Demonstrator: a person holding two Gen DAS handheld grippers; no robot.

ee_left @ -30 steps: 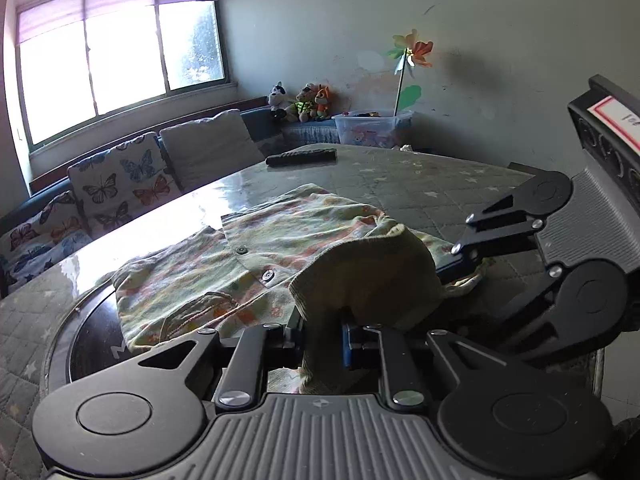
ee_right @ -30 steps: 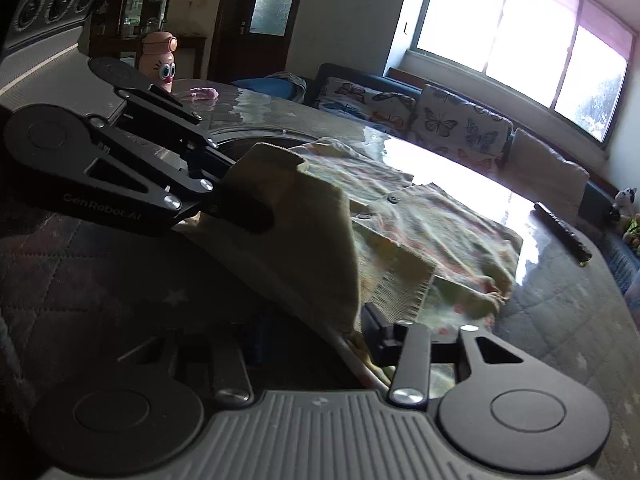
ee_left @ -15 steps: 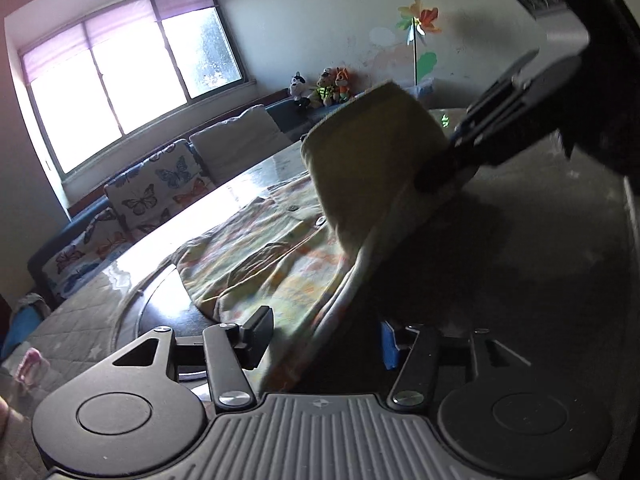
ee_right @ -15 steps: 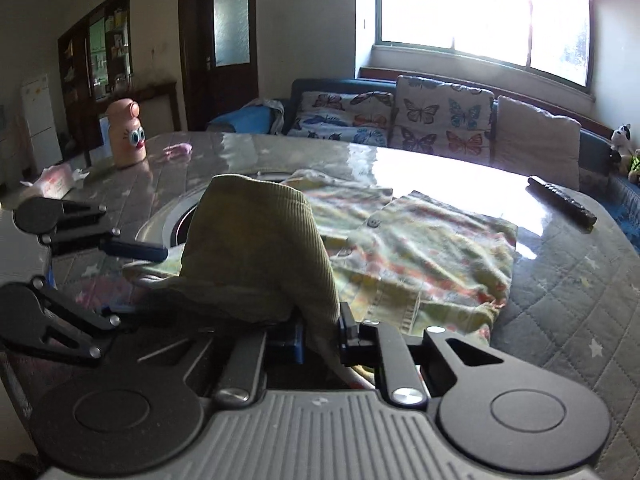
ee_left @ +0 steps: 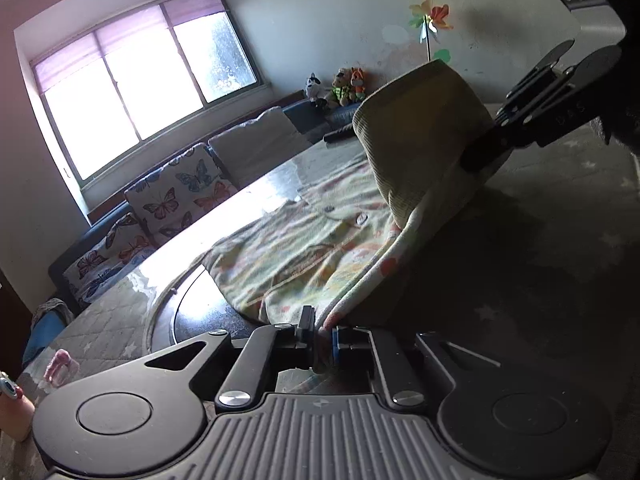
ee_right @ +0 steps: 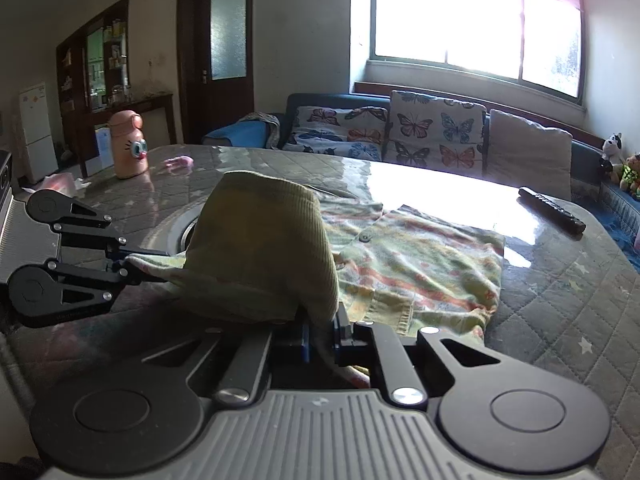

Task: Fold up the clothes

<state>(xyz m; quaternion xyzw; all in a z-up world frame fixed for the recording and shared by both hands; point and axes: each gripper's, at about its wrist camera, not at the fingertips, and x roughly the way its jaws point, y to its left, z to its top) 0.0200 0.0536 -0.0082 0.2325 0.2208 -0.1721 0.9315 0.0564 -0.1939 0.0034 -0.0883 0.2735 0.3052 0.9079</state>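
Note:
A pastel patterned button-up garment (ee_left: 304,248) (ee_right: 420,264) lies on the table. Its ribbed olive part (ee_left: 420,128) (ee_right: 264,248) is raised off the table like a tent between both grippers. My left gripper (ee_left: 323,338) is closing, its pads pinching the garment's near edge; the right wrist view shows it (ee_right: 132,268) at the left, gripping the same edge. My right gripper (ee_right: 320,336) is shut on the fabric under the olive part. In the left wrist view the right gripper (ee_left: 480,156) holds the lifted fold from the right.
The table (ee_right: 560,300) has a quilted cover and a dark round turntable (ee_left: 200,316) under the garment. A remote (ee_right: 552,210) lies at the far right, a pink bottle (ee_right: 127,144) at the far left. A sofa with butterfly cushions (ee_right: 436,128) stands behind.
The olive part rose off the garment into a raised fold. My left gripper let go of it, opened, then closed on the garment's near edge. My right gripper closed on the fabric.

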